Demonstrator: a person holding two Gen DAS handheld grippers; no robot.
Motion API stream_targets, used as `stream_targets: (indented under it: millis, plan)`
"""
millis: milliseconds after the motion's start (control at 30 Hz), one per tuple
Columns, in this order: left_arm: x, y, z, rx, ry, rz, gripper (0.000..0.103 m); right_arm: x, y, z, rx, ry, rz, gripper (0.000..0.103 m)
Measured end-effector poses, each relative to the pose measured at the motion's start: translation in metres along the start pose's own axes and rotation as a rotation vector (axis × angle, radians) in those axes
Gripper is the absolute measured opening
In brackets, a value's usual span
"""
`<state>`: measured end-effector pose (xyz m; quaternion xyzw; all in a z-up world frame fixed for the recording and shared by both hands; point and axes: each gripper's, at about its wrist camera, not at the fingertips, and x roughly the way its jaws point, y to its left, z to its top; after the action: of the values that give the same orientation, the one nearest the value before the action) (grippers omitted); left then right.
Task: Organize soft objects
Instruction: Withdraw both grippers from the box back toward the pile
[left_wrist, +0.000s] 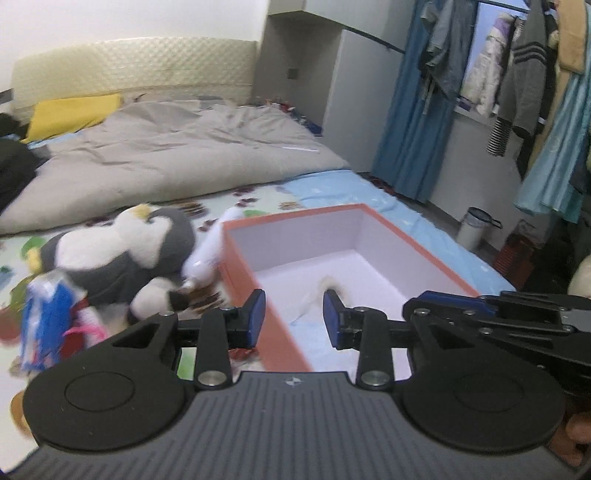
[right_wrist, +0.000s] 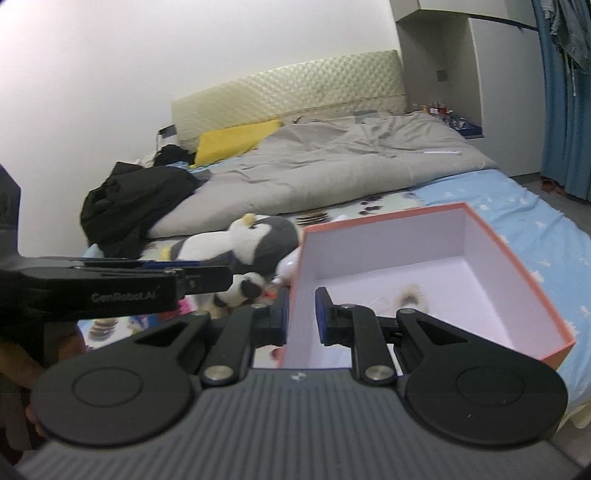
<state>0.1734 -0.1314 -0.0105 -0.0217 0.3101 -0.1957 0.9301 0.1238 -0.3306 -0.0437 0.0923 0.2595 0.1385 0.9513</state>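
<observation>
Nearest you, at the bottom middle of the left view, your left hand-held gripper (left_wrist: 293, 319) has its blue pads apart with nothing between them. In the right view your right hand-held gripper (right_wrist: 302, 317) shows only a narrow gap, and the near wall of the box (right_wrist: 517, 254) seems to stand in it; you cannot tell if the pads pinch it. The box sits on the bed (left_wrist: 424, 229) with a small furry thing (left_wrist: 328, 286) on its floor. Left of the box lies the penguin toy (left_wrist: 122, 254), with a white bottle (left_wrist: 208, 254) between them. The penguin looks light and squishy. Grab a thick part, like its body.
</observation>
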Motion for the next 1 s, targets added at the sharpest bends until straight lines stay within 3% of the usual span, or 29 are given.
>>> stream_targets:
  millis: [167, 533, 833, 900, 1000]
  plan:
    - [-0.019, 0.025, -0.025, -0.057, 0.002, 0.053, 0.04, -0.002, 0.026, -0.016, -0.024, 0.005, 0.034, 0.019]
    - [-0.03, 0.074, -0.075, -0.143, 0.037, 0.165, 0.04, 0.021, 0.064, -0.045, -0.04, 0.105, 0.068, 0.02]
    - [-0.032, 0.099, -0.101, -0.226, 0.046, 0.199, 0.043, 0.035, 0.078, -0.064, -0.029, 0.178, 0.082, 0.022]
    - [-0.029, 0.104, -0.103, -0.238, 0.047, 0.204, 0.044, 0.038, 0.08, -0.064, -0.029, 0.186, 0.08, 0.024]
    - [-0.021, 0.112, -0.108, -0.249, 0.047, 0.217, 0.045, 0.046, 0.083, -0.064, -0.032, 0.2, 0.087, 0.036]
